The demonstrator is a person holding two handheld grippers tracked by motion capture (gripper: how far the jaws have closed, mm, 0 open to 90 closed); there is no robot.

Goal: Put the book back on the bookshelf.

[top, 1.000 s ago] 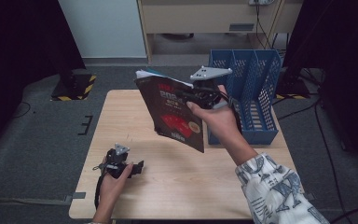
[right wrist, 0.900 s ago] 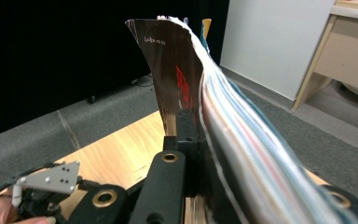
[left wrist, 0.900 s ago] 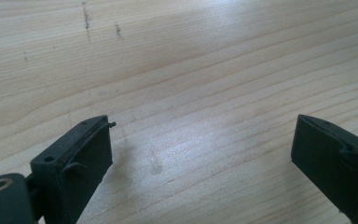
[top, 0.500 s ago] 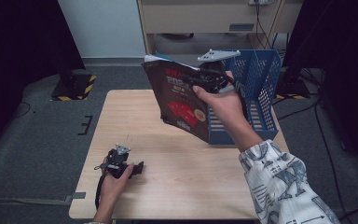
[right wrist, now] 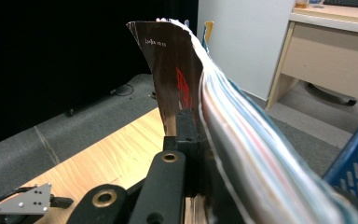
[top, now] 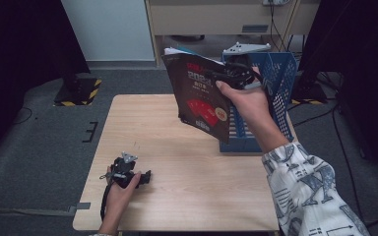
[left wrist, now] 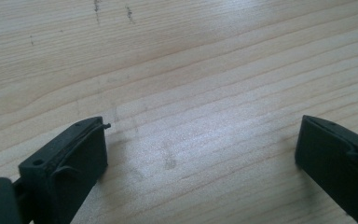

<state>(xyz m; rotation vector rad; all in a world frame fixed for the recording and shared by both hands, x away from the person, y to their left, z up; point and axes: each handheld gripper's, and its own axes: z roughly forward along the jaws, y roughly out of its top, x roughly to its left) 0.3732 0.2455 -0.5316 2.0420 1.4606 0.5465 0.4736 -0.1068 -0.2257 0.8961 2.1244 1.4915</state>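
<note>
Dark-covered and thick, the book (top: 202, 96) hangs in the air above the far right of the desk (top: 177, 196), clamped by the right hand-held gripper (top: 231, 73), whose jaws are closed on its cover and pages near the spine. It sits just left of the blue file rack (top: 280, 83) at the desk's far right edge. Lifting looks done; what seems left is swinging the book over a slot and lowering it in. The left hand-held gripper (top: 145, 176) rests on the near left of the desk, jaws wide apart, holding nothing.
</note>
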